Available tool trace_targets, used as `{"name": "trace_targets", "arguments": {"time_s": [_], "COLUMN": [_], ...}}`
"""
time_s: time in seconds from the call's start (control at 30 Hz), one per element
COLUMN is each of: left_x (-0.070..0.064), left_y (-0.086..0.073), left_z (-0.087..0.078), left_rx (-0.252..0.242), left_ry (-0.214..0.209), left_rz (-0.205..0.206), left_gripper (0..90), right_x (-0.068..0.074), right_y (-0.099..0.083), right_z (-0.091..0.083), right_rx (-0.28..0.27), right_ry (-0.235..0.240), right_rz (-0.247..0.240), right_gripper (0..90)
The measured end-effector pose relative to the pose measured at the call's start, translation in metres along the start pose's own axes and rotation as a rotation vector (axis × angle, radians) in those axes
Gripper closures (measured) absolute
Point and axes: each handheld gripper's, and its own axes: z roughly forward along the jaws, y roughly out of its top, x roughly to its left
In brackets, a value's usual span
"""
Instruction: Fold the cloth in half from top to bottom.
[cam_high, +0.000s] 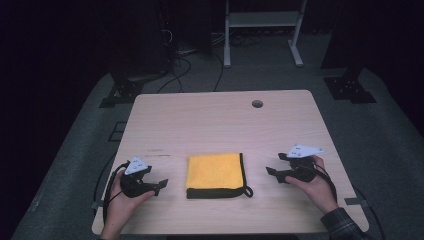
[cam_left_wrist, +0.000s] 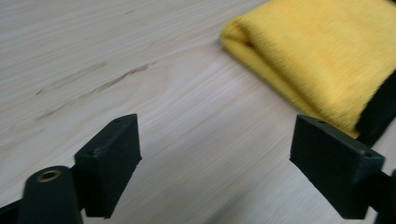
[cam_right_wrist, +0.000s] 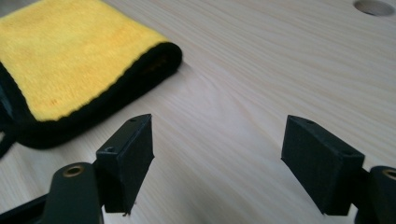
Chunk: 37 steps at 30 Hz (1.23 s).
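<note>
High view: a folded yellow cloth (cam_high: 214, 172) with black edging lies flat near the front middle of a light wooden table (cam_high: 220, 120), a small black loop trailing from its front right corner. The left gripper (cam_high: 161, 185) rests on the tabletop to the left of the cloth and the right gripper (cam_high: 272, 174) to its right, each held in a hand and pointed inward at the cloth without touching it. A round hole (cam_high: 257, 104) pierces the table toward its far edge.

Left gripper view: the jaws stand wide apart with bare wood between them; the cloth's folded edge (cam_left_wrist: 327, 60) lies ahead, near the right jaw.

Right gripper view: the jaws are likewise spread and grasp nothing; the cloth's black-bound corner (cam_right_wrist: 93, 70) lies ahead to the left.
</note>
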Motion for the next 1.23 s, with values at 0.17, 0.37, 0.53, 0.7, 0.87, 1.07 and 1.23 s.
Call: {"name": "trace_targets", "arguments": {"time_s": [0.17, 0.37, 0.53, 0.7, 0.87, 1.07, 1.23], "left_x": [0.006, 0.006, 0.006, 0.007, 0.006, 0.006, 0.005], "left_y": [-0.013, -0.024, -0.029, -0.031, -0.033, -0.035, -0.035], "left_z": [-0.002, -0.002, 0.0, 0.002, 0.005, 0.006, 0.006], "left_rx": [0.04, 0.066, 0.085, 0.099, 0.084, 0.062, 0.062], "left_ry": [0.036, 0.044, 0.042, 0.053, 0.047, 0.032, 0.024], "left_rz": [-0.023, -0.025, -0.025, -0.01, 0.005, 0.017, 0.026], "left_gripper": [8.4, 7.9, 7.8, 3.8, 0.0, 0.0, 0.0], "right_x": [-0.01, -0.016, -0.016, -0.014, -0.014, -0.013, -0.013], "right_y": [-0.015, -0.032, -0.042, -0.05, -0.055, -0.058, -0.058], "right_z": [-0.013, -0.024, -0.028, -0.029, -0.031, -0.032, -0.032], "right_rx": [0.028, 0.067, 0.098, 0.132, 0.143, 0.129, 0.129], "right_ry": [-0.03, -0.055, -0.082, -0.097, -0.101, -0.102, -0.104], "right_rz": [0.028, 0.05, 0.054, 0.049, 0.059, 0.055, 0.058], "right_gripper": [20.2, 18.2, 17.7, 16.6, 15.3, 12.8, 12.6]}}
